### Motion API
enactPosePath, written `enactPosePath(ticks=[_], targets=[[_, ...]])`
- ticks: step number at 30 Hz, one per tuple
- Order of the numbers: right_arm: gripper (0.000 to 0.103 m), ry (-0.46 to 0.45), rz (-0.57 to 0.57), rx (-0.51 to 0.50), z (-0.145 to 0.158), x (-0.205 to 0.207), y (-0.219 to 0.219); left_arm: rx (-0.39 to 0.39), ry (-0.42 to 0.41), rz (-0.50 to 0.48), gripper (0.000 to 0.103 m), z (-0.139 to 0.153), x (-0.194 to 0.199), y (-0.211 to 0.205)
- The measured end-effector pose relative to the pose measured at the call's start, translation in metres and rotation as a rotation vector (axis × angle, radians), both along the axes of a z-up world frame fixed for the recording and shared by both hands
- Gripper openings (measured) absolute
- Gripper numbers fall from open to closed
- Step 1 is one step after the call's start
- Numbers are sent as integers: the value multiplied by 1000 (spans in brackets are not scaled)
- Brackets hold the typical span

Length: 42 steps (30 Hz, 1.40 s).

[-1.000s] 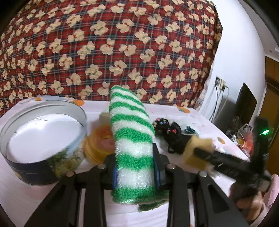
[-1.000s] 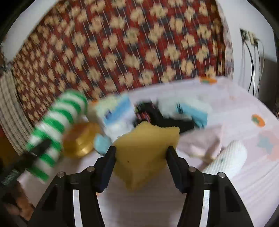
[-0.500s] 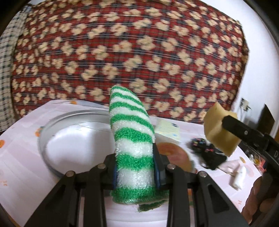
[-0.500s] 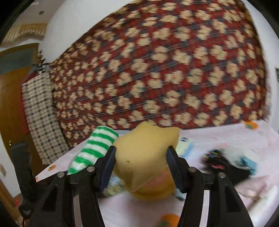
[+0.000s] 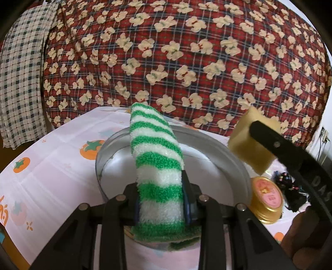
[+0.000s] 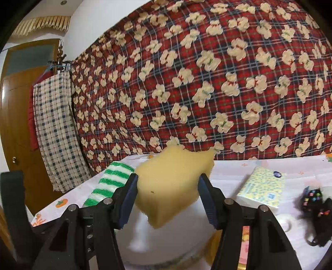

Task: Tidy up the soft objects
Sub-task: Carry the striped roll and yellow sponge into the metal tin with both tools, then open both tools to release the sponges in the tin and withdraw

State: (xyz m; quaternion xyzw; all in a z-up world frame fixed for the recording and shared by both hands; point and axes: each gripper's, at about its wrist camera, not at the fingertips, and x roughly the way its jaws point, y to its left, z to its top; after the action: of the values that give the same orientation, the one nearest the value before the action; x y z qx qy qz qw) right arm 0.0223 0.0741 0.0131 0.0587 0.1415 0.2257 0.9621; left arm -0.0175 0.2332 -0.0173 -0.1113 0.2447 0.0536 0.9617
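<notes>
While the green-striped cloth (image 5: 158, 166) is clamped in the left gripper (image 5: 160, 204) above the round tin (image 5: 234, 157) and the yellow sponge (image 6: 173, 184) is pinched by the right gripper (image 6: 167, 199) beside it, both should be lowered inside the rim before release.

Red plaid quilt with cream bears (image 6: 207, 83) fills the backdrop. Checked cloth (image 6: 56, 133) hangs left of it, beside a wooden door (image 6: 16, 116). White wall (image 6: 87, 18) above.
</notes>
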Motion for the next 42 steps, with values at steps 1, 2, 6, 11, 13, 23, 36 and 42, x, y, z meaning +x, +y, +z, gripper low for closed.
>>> enactPosePath(ticks=[1, 2, 6, 11, 13, 23, 36, 42], targets=[[61, 4, -6, -5, -3, 4, 3, 0, 7, 3, 30, -1, 4, 2], [61, 11, -9, -6, -6, 9, 5, 2, 13, 5, 30, -2, 7, 2], [61, 64, -4, 0, -21, 23, 6, 9, 44, 12, 30, -10, 18, 4], [62, 124, 7, 4, -33, 33, 3, 17, 67, 7, 30, -18, 28, 2], [63, 126, 13, 2, -34, 33, 4, 19, 79, 6, 30, -22, 32, 0], [74, 63, -4, -35, -31, 24, 6, 63, 77, 30, 63, -23, 34, -6], [85, -15, -91, 2, -24, 10, -10, 130, 24, 204, 102, -17, 19, -3], [85, -49, -114, -19, -25, 2, -12, 147, 11, 245, 102, -15, 15, -3]])
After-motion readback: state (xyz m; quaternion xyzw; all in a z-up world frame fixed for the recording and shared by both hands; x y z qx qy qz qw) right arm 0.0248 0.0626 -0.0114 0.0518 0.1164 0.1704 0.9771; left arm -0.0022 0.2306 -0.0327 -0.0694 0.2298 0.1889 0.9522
